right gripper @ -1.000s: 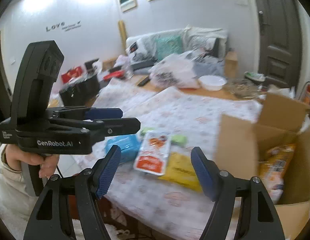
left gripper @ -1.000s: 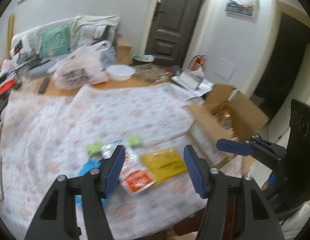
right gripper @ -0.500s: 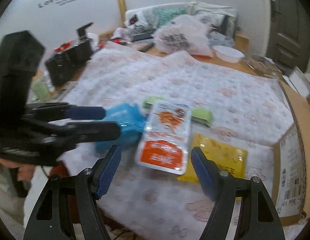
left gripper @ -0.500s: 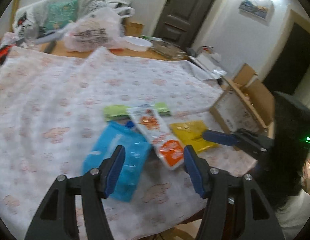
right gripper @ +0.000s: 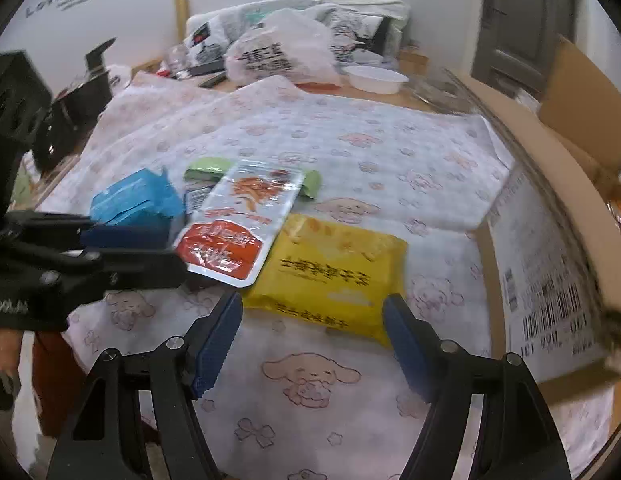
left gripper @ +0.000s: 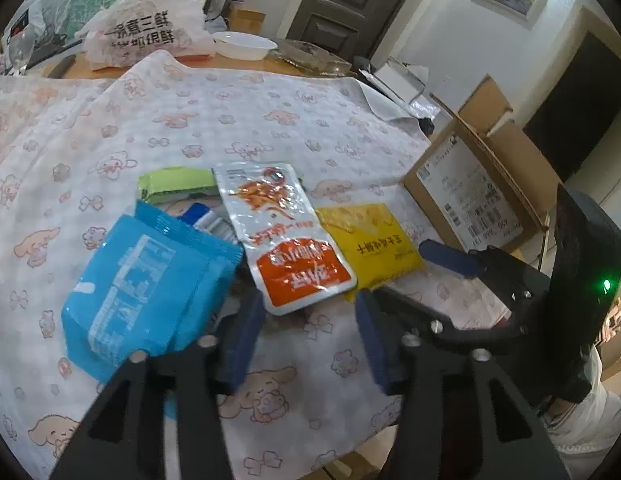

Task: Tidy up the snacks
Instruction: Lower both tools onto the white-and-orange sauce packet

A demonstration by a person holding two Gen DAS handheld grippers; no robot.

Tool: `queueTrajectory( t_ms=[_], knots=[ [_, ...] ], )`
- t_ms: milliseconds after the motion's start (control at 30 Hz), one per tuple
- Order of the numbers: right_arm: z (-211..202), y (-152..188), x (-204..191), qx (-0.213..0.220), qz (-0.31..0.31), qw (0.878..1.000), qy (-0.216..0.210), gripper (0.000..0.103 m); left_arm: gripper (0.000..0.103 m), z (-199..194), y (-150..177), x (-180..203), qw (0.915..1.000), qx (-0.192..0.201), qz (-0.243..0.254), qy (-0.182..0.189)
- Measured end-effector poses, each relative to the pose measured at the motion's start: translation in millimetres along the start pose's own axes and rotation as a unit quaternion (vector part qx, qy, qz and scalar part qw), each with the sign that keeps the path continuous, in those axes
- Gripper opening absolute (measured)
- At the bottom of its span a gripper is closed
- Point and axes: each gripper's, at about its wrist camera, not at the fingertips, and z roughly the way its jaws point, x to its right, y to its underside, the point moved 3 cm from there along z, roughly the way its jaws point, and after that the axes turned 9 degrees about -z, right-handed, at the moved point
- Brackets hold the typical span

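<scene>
Snack packets lie in a loose pile on the patterned tablecloth point(left gripper: 270, 120): a blue packet point(left gripper: 146, 288), a white and orange packet point(left gripper: 286, 236), a yellow packet point(left gripper: 368, 244) and a green packet point(left gripper: 174, 188). My left gripper point(left gripper: 306, 332) is open just in front of the white and orange packet point(right gripper: 238, 224). My right gripper point(right gripper: 312, 340) is open, its jaws on either side of the near edge of the yellow packet point(right gripper: 334, 276). The blue packet point(right gripper: 134, 200) and the green packet point(right gripper: 208, 168) also show in the right wrist view.
An open cardboard box point(left gripper: 474, 184) stands at the right of the table; it also shows in the right wrist view point(right gripper: 550, 216). A white plastic bag point(left gripper: 146, 28), a white bowl point(left gripper: 244, 44) and clutter sit at the far edge. The table's front edge is close below both grippers.
Both grippers have moved forward and down toward the packets, which now look much closer. Both stay open.
</scene>
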Motion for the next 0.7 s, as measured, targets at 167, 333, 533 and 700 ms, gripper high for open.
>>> queueTrajectory(
  t_ms=[167,333,533,700],
  knots=[
    [6,7,13,-0.002,0.033,0.999,0.002,0.071,0.066,2,5,4,0.9990,0.014,0.023,-0.035],
    [6,9,13,0.005,0.050,0.998,-0.038,0.071,0.065,3,-3,-9,0.9971,0.033,0.021,-0.065],
    [-3,11,-1,0.014,0.031,0.997,-0.066,0.071,0.066,-1,-9,-21,0.9967,0.039,-0.001,-0.071],
    [-3,7,4,0.019,0.020,0.999,-0.035,0.071,0.066,-14,-6,-9,0.9992,0.038,-0.008,-0.006]
  ],
)
